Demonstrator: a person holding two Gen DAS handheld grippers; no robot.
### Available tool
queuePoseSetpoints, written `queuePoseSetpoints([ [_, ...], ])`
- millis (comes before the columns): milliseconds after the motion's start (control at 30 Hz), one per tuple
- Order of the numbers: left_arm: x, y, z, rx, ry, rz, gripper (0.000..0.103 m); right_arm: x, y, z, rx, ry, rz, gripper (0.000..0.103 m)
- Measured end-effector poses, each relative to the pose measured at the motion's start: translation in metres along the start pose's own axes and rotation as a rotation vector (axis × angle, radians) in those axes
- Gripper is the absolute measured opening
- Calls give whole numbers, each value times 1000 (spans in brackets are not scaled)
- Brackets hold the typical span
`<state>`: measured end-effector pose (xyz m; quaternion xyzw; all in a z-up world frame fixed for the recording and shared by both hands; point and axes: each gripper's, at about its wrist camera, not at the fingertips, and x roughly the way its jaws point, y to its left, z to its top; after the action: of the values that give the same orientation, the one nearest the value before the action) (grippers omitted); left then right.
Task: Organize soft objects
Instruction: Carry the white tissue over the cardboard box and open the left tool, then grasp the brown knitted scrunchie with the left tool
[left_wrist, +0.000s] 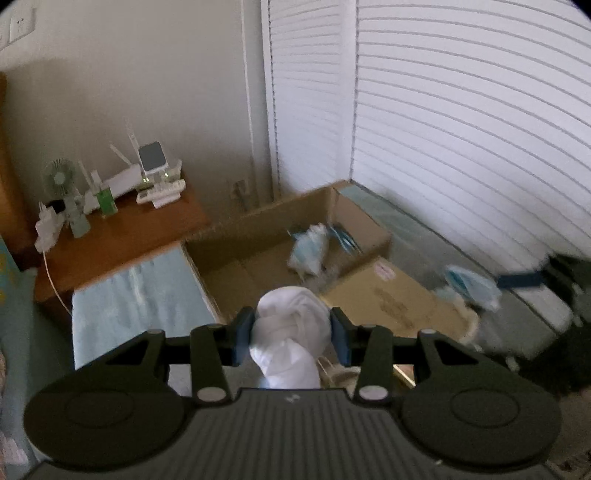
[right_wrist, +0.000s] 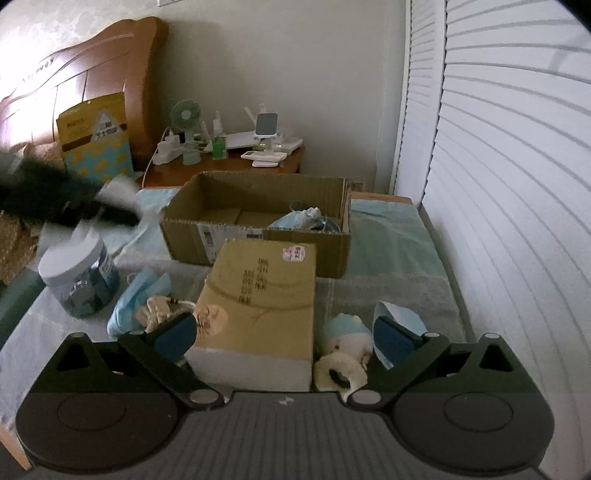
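White cloth (left_wrist: 291, 325) between left gripper (left_wrist: 291, 334) pads

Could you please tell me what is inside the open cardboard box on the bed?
The open cardboard box holds a light-blue and white soft bundle at its right end; its near wall hides the remaining floor.

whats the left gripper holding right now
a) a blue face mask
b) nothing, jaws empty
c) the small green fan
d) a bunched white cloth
d: in the left wrist view the left gripper has its blue pads pressed against both sides of a bunched white cloth, held above the near edge of the open cardboard box.
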<state>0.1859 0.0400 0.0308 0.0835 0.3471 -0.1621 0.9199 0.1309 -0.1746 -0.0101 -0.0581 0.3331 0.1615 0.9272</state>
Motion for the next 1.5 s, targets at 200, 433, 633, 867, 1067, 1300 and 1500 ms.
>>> queuePoseSetpoints([
  [200,35,18,35,-33,-5,29,43,0,-2,-6,-41,9,-7,103],
  [433,69,30,55,-81,5,72,76,1,-8,-9,-26,19,5,103],
  [633,57,22,44,-58,-13,62,80,-3,-8,-16,-30,27,9,103],
  [867,32,4,17,-12,-3,4,86,-9,-5,-22,-34,26,14,103],
  [1067,19,-10,-16,9,32,-93,87,-11,-1,-29,-47,43,19,103],
  [1300,23,-28,-48,85,104,-234,86,-14,0,-36,-40,57,9,103],
  [1500,32,-40,-61,130,145,-283,73,-15,-3,-38,-30,63,-2,103],
])
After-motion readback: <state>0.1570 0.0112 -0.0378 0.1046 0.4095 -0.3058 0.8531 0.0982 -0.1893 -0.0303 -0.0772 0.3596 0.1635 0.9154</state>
